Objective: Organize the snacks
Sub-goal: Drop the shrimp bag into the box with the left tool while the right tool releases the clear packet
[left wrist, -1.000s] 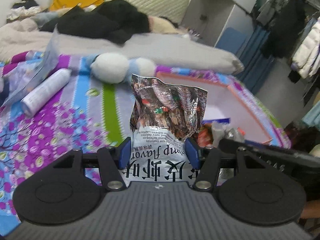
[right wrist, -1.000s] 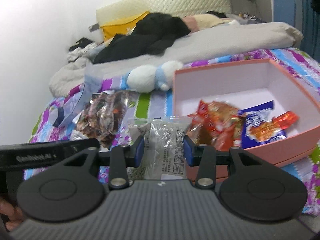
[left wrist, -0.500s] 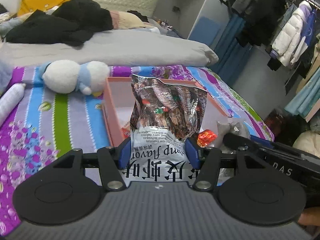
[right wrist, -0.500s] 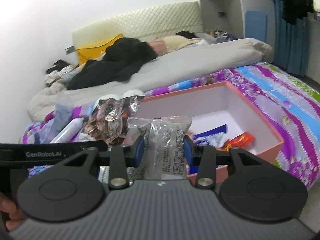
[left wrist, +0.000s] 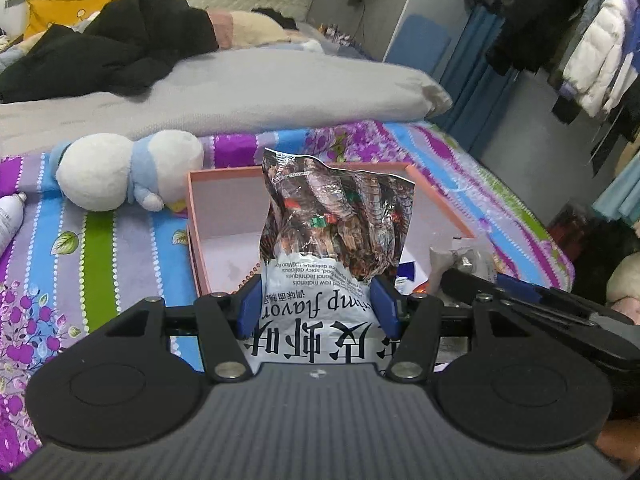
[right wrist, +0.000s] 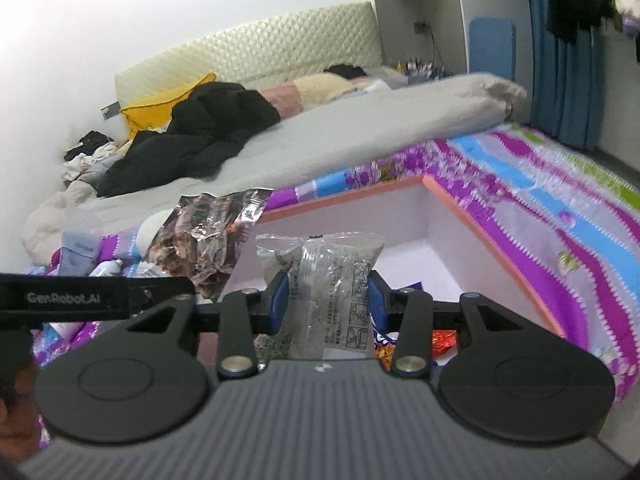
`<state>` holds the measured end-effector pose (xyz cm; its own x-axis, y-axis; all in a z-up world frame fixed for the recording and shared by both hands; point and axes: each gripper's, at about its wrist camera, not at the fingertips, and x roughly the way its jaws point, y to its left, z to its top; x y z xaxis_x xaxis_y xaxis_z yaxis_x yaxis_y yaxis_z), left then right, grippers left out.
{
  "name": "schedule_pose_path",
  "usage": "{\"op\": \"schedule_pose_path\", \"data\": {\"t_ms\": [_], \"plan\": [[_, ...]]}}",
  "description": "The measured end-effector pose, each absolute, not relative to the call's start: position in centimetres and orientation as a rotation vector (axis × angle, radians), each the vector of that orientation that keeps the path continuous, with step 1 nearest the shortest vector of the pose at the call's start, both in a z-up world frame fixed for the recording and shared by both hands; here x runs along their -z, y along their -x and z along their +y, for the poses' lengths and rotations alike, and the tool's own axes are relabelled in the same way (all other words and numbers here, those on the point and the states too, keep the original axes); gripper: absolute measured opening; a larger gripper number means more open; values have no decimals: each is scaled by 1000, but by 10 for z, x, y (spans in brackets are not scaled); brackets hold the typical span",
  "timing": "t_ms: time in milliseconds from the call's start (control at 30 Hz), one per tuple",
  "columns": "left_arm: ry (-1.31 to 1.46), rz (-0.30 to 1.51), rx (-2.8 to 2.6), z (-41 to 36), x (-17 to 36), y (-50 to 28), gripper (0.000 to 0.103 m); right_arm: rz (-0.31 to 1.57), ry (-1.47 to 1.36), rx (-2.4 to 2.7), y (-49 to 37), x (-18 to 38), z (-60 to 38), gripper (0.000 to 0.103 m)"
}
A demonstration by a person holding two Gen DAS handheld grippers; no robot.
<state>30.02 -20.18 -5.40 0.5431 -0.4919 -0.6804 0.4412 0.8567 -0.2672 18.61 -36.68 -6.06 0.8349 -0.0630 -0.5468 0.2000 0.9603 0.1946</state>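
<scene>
On the left I am watching a white bottle [left wrist: 10,220] lying on the striped bedspread [left wrist: 100,248], and just beside it a white and blue plush toy [left wrist: 120,172]; neither belongs to the job, so I am leaving them alone. My left tongs [left wrist: 318,310] are gripping the shrimp snack bag [left wrist: 336,240] by its white printed end, blue pads pressing in on both sides, so the bag is standing upright and hanging over the near edge of the pink box [left wrist: 192,216]. I am holding it that way, I judge, so it can drop straight into the box. The bag is crinkled and shiny, with a brown picture on its upper half and black lettering below, upside down to me.

Further right, my right tongs [right wrist: 328,302] are clamping a small clear packet [right wrist: 328,280] across its middle, above the box's near side. The packet is see-through with grey print and a sealed top edge, and something pale is sitting inside. Under it, in the box [right wrist: 492,248], a few bright wrappers [right wrist: 442,338] are already lying, so I am judging the sorting partly done, with both of these still to go in
</scene>
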Motion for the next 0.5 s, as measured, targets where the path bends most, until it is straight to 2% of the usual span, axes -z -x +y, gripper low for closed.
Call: {"op": "schedule_pose_path", "data": {"t_ms": [333, 367, 400, 467, 500], "plan": [[35, 889, 540, -215, 85, -338, 64, 646, -297, 137, -216, 100, -388, 46], [40, 889, 540, -214, 86, -340, 68, 651, -299, 138, -218, 102, -388, 46], [43, 885, 536, -213, 86, -341, 77, 656, -303, 139, -219, 104, -388, 47], [21, 879, 519, -213, 85, -342, 89, 660, -310, 143, -219, 104, -388, 51], [8, 878, 511, -213, 84, -342, 90, 660, -315, 143, -220, 103, -388, 62]]}}
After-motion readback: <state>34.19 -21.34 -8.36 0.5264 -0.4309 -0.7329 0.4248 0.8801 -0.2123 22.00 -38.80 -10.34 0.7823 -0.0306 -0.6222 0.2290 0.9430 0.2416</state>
